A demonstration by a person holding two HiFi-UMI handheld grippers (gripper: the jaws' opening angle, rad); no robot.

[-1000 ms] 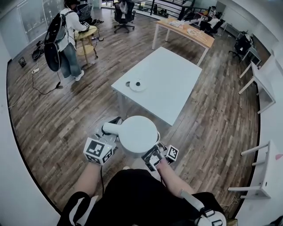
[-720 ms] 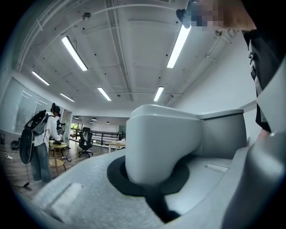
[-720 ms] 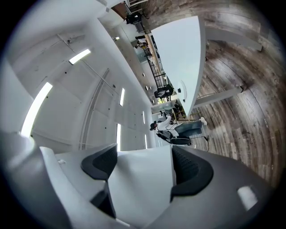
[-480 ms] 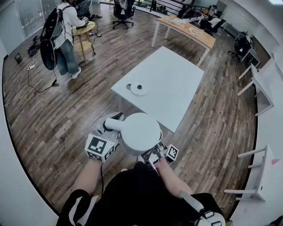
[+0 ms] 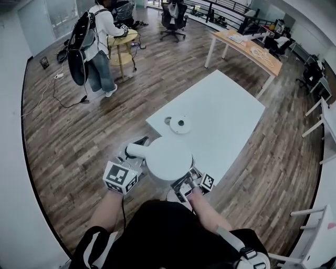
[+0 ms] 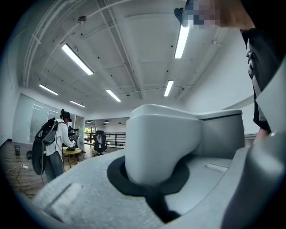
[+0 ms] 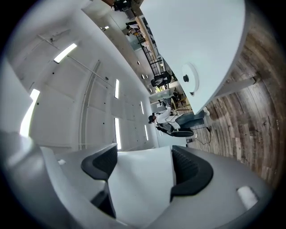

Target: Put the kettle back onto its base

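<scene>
The white kettle (image 5: 169,157) hangs in front of me over the wooden floor, just short of the near corner of the white table (image 5: 231,113). My left gripper (image 5: 132,158) is shut on its handle (image 5: 137,151); in the left gripper view the handle (image 6: 163,138) fills the space between the jaws of the gripper (image 6: 154,181). At the kettle's right side my right gripper (image 5: 187,182) is shut on it, with a white part of the kettle (image 7: 143,188) pinched between the black pads (image 7: 190,172). The round white base (image 5: 180,124) lies on the table near that corner, and the right gripper view shows the base (image 7: 189,79) too.
A small round object (image 5: 168,120) lies beside the base. At the back left a person with a backpack (image 5: 94,47) stands by a small round table (image 5: 122,38), with cables (image 5: 55,92) on the floor. A wooden desk (image 5: 245,46) and office chairs (image 5: 173,16) stand beyond the white table.
Both grippers have carried the kettle forward toward the white table. The table's near corner and the base now lie much nearer the kettle. Both grips stay unchanged.
</scene>
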